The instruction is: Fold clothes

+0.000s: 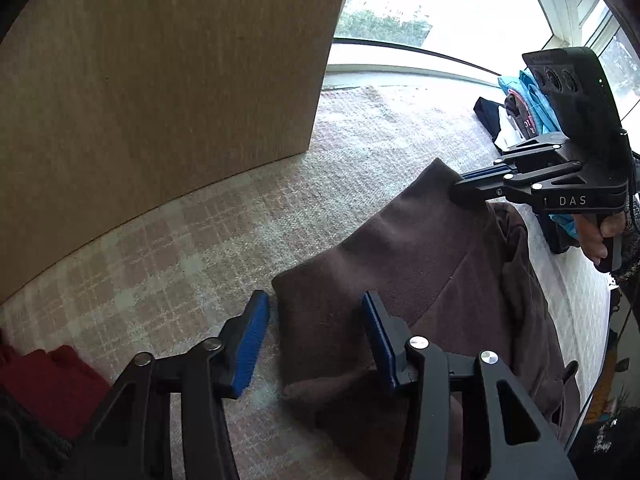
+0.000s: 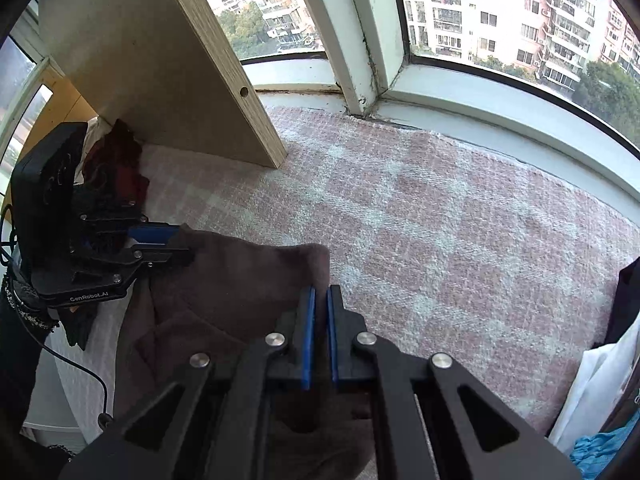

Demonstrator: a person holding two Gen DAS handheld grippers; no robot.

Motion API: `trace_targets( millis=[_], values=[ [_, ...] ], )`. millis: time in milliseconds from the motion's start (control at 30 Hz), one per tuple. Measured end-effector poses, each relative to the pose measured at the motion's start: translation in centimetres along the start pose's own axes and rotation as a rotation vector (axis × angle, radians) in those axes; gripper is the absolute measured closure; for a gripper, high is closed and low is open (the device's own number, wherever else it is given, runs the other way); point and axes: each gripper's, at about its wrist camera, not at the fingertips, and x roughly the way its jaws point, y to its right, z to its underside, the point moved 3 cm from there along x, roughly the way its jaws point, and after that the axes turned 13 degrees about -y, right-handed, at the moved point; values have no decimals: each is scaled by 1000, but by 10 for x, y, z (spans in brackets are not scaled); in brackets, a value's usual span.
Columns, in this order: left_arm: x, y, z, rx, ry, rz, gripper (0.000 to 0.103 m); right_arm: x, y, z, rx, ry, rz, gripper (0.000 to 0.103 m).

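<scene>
left gripper [image 1: 316,340]: jaws apart, blue pads straddling the near left corner of the brown garment [image 1: 420,280]; no pad seen pressing on cloth, nothing held yet.
right gripper [image 2: 320,332]: jaws nearly together, pinched on the garment's far right corner; from the left wrist view the same tool [image 1: 464,188] bites the raised peak of cloth.
garment's place: on the pink plaid blanket [image 2: 420,220], between the two tools, partly lifted at the right-hand corner, the rest draped toward the person.
long axis: roughly from the left tool's corner to the right tool's corner, along the held top edge.
deciding relation: left corner directly between the open pads, just ahead of them; likely only a closing needed before both corners can be lifted together.
nearer hand: left, for the ungripped corner; right already engaged.
count, grippers: two.
count, garment in work: one brown piece.
count, other clothes: one red item [image 1: 52,384] at the near left; a mixed pile [image 1: 520,108] farther off to the right, number not clear.
farther off: wooden panel [image 1: 160,100] standing on the blanket, then the window sill [image 2: 500,120] and glass.
risk, judged: one-sided lift skewing the fold if the left pads close beside the hem.
</scene>
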Motion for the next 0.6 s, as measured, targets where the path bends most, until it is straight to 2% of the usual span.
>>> trace_targets(
  millis=[33, 67, 133, 167, 200, 233, 267, 300, 333, 433, 533, 600],
  values=[
    [1, 4, -3, 14, -7, -4, 85, 3, 3, 0, 8, -4, 43, 97],
    [0, 8, -5, 27, -4, -3, 88, 3, 6, 0, 19, -6, 45, 97],
    [-2, 10, -6, 44, 3, -51, 87, 1, 13, 1, 41, -9, 50, 97],
    [-6, 9, -3, 40, 9, -50, 87, 1, 16, 1, 53, -11, 52, 95],
    [-11, 7, 1, 35, 19, -47, 86, -6, 20, 6, 71, -5, 42, 82],
    [-19, 5, 7, 23, 41, -34, 85, -13, 24, 10, 90, 0, 31, 58],
    [-26, 2, 15, 6, 53, -18, 76, -19, 28, 15, 108, 5, 22, 49],
    [-30, -3, 22, -12, 49, 2, 68, -21, 29, 20, 111, -8, 22, 45],
    [-34, -7, 30, -29, 44, 22, 54, -22, 30, 26, 108, -27, 31, 45],
    [-36, -16, 46, -69, 21, 55, 53, -24, 27, 35, 92, -54, 62, 45],
    [-29, -17, 60, -100, -16, 27, 54, -33, -2, 28, 39, -16, -62, 45],
    [-28, -13, 75, -121, -11, 50, 54, -24, -30, 16, -13, -34, -158, 45]
  ],
)
